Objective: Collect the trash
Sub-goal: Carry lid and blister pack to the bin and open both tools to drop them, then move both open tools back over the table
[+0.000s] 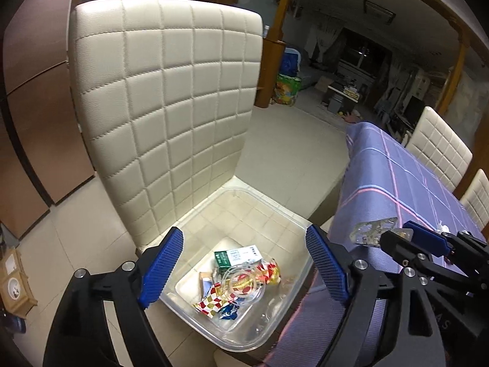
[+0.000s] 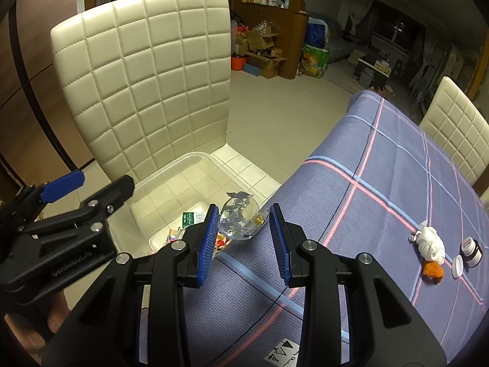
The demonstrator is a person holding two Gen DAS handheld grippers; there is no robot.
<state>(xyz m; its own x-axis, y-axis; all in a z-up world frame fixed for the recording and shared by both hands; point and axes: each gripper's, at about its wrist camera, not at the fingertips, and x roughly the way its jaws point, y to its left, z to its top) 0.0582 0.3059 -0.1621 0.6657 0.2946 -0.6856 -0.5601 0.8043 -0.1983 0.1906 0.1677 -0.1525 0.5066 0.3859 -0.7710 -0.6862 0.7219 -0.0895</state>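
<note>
A clear plastic bin (image 1: 269, 214) sits on a cream chair seat beside the table and holds a green box (image 1: 227, 258), a red-and-gold checkered wrapper (image 1: 241, 287) and other scraps. My left gripper (image 1: 244, 267) is open and empty above the bin. My right gripper (image 2: 244, 241) is part open, with a crumpled clear-and-silver wrapper (image 2: 238, 217) just past its fingertips at the table edge, over the bin (image 2: 171, 183). In the left wrist view that wrapper (image 1: 371, 231) appears at the right gripper's tips; whether it is gripped is unclear.
The cream quilted chair back (image 1: 165, 98) rises behind the bin. The table with a purple plaid cloth (image 2: 382, 183) carries a white crumpled tissue (image 2: 431, 243), an orange scrap (image 2: 433, 270), a small dark jar (image 2: 470, 252) and a white lid (image 2: 457, 266). More chairs (image 2: 455, 128) stand along its far side.
</note>
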